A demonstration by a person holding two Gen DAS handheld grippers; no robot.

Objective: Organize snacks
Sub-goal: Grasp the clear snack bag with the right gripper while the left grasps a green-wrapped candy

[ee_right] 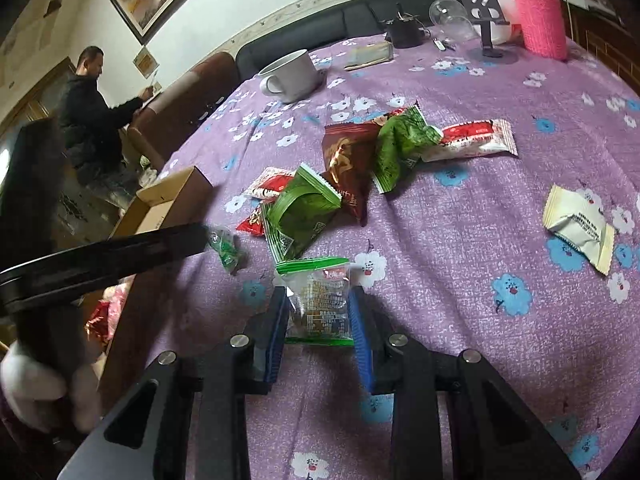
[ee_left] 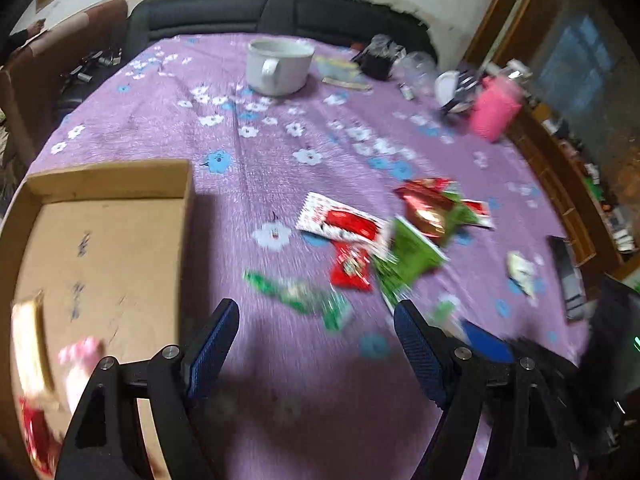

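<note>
A: While the left wrist view is smeared w/ blur, the left gripper (ee_left: 316, 332) is seen spread wide, nothing held between its blue pads (ee_left: 214, 344), above the purple flowered tablecloth (ee_left: 256, 148).

B: And the right gripper (ee_right: 318, 312)?

A: Clenched on a clear snack packet w/ green edges (ee_right: 318, 300); the packet is pinched between both pads, near edge of the table, just this side of the snack pile.

B: The pile's where?

A: Mid-table. A green packet (ee_right: 300, 216) is laid over a small red packet (ee_right: 252, 222), a brown packet (ee_right: 348, 164) touching it on the right, a second, crumpled green packet (ee_right: 400, 144) beyond, then a red-and-white packet (ee_right: 472, 140) far right. A cream packet (ee_right: 580, 228) is set well apart at right. A small green wrapper (ee_right: 226, 246) is seen left of the pile, beside the left gripper's arm.

B: The box?

A: A cardboard box (ee_left: 108, 188) is placed at left; pink and red items, too blurred to name, are seen in its near corner.

B: Far end?

A: A white mug (ee_right: 292, 76), a clear glass (ee_right: 452, 20), a pink knit-sleeved bottle (ee_right: 540, 20). A man in black (ee_right: 92, 112) is seated far left.
</note>
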